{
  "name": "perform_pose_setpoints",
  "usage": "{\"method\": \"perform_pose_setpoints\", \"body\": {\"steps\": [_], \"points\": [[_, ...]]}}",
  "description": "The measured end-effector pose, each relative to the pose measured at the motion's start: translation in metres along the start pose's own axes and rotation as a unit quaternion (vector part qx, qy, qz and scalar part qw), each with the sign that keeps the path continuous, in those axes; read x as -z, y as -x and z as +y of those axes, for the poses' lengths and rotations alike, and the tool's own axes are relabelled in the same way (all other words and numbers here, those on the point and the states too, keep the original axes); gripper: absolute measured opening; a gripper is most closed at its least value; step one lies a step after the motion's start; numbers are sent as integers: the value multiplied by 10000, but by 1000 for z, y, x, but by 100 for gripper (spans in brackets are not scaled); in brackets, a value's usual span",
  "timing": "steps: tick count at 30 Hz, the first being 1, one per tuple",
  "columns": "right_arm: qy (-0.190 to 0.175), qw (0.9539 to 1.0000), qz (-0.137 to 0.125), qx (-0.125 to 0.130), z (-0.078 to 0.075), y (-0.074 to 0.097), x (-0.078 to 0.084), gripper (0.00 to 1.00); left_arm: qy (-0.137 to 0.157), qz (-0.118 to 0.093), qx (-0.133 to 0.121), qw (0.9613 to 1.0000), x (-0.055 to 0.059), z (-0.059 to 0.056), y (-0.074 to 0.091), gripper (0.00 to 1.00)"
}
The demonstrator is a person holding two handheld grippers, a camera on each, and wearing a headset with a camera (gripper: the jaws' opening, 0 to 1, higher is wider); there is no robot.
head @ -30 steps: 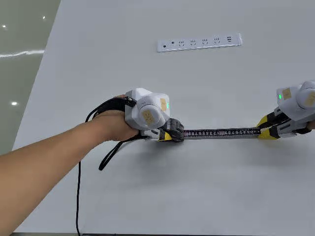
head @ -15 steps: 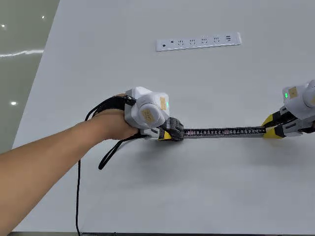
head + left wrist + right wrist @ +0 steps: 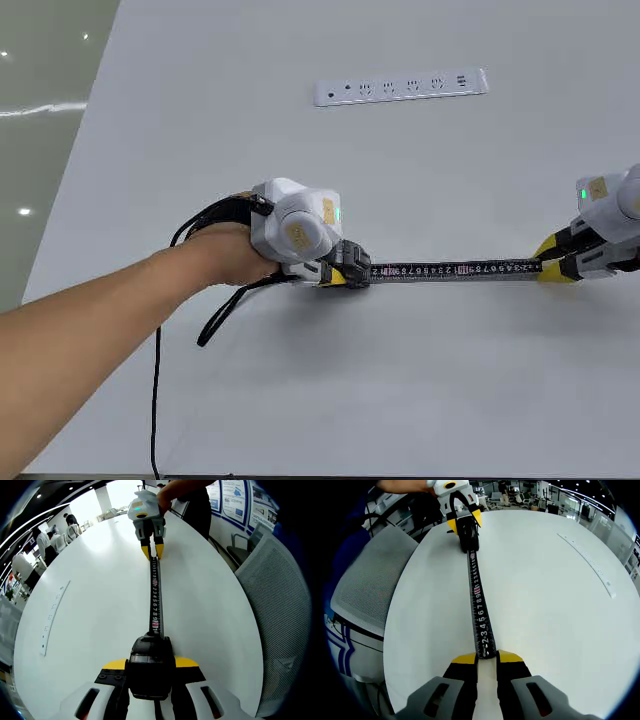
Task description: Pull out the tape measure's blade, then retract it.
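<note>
The black tape measure case (image 3: 352,265) rests on the white table, and my left gripper (image 3: 335,272) is shut on it; the left gripper view shows the case (image 3: 150,666) between the yellow-tipped jaws. Its dark numbered blade (image 3: 455,269) runs rightward along the table to my right gripper (image 3: 556,262), which is shut on the blade's end. The right gripper view has the blade (image 3: 479,611) stretching from the gripper (image 3: 485,657) to the far case (image 3: 468,531). In the left gripper view the blade (image 3: 154,594) reaches the right gripper (image 3: 151,551).
A white power strip (image 3: 402,86) lies at the back of the table (image 3: 420,380). A black cable (image 3: 158,380) hangs from the left gripper over the near edge. Mesh chairs (image 3: 277,615) stand beside the table, with people far behind.
The right gripper has moved further to the right with the blade's end, drawing more blade out of the case. The left gripper and case have held still.
</note>
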State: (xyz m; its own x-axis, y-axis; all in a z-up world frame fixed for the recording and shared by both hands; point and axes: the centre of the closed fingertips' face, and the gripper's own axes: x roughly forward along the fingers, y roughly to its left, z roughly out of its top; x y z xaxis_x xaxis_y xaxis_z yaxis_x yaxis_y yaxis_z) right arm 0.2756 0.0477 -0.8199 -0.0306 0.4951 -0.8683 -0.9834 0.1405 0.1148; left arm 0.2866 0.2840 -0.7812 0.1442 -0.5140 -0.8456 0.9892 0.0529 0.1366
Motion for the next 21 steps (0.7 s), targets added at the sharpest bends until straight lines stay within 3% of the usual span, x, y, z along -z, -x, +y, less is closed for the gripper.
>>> {"method": "perform_pose_setpoints", "body": {"steps": [16,21], "points": [[408,9989,229,69,1,-3,1,12,-31,-65,-89,9999,-1,-1,0,30],[633,9973,372,75,2,-4,1,12,-79,9,-156,9998,-1,-1,-1,31]]}}
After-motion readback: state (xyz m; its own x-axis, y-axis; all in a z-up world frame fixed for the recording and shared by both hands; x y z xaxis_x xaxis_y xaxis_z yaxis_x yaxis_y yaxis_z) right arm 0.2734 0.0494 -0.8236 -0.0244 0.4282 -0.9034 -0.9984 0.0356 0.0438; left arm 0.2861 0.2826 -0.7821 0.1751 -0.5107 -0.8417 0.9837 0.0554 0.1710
